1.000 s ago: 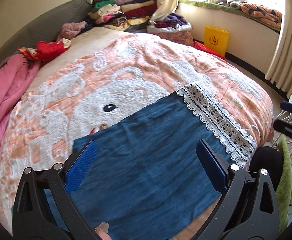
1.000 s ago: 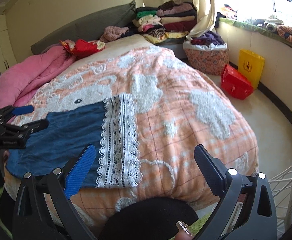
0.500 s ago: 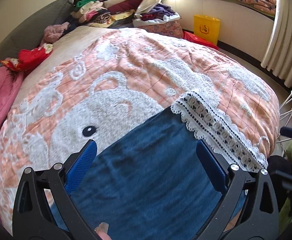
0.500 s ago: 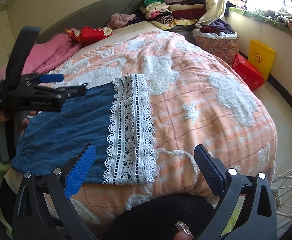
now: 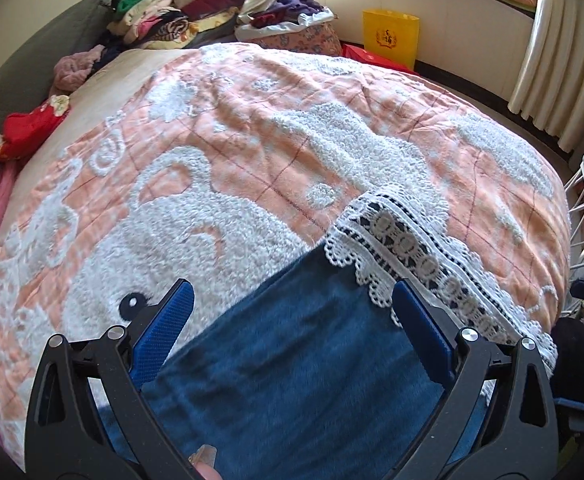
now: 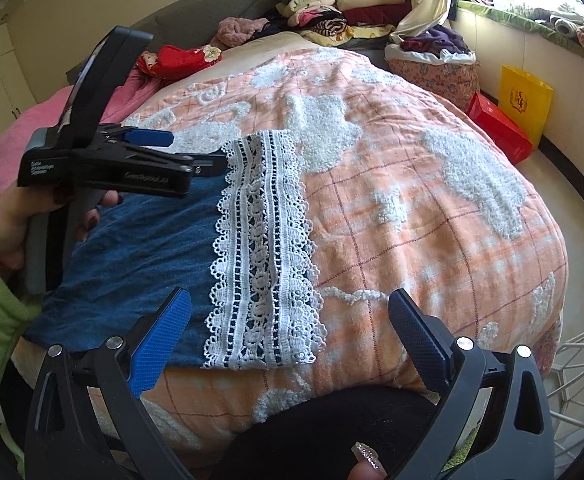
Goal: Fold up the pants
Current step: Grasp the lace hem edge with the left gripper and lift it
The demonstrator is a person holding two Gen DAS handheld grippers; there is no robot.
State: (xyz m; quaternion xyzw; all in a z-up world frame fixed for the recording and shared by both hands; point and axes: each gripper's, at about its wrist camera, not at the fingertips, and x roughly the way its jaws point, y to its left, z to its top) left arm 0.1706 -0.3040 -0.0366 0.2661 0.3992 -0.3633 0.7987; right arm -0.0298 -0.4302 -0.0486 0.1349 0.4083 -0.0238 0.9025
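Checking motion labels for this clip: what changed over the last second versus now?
The left tool moved forward over the blue pants toward the white lace hem, jaws open, gripping nothing. The right tool also edged closer to the bed, open and empty. The pants lie flat in the same spot on the orange quilt; nothing has been folded yet.
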